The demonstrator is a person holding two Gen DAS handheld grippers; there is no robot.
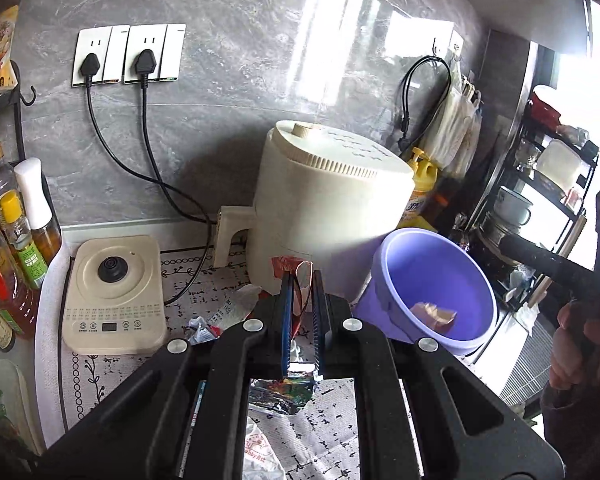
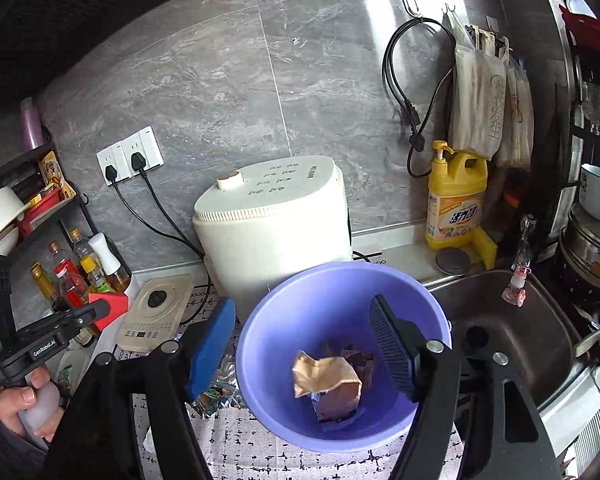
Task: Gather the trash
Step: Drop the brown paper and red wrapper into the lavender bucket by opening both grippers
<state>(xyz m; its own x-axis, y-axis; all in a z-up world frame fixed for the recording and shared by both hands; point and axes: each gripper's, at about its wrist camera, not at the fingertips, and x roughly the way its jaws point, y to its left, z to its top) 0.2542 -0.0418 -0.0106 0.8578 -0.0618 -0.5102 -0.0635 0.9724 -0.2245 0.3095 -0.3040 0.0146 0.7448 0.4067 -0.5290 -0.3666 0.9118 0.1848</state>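
Note:
My left gripper is shut on a red and silver snack wrapper, held above the counter just left of the purple bin. The bin holds a crumpled brown paper bag and a dark wrapper. My right gripper is open and empty, its jaws spread wide over the bin's mouth. More wrappers lie on the mat: a foil one, a crumpled white and red one and a white bag. The left gripper body shows at the left of the right wrist view.
A cream air fryer stands behind the bin. A kettle base sits left, with oil bottles on a rack. Yellow detergent and the sink are to the right. A dish rack is far right.

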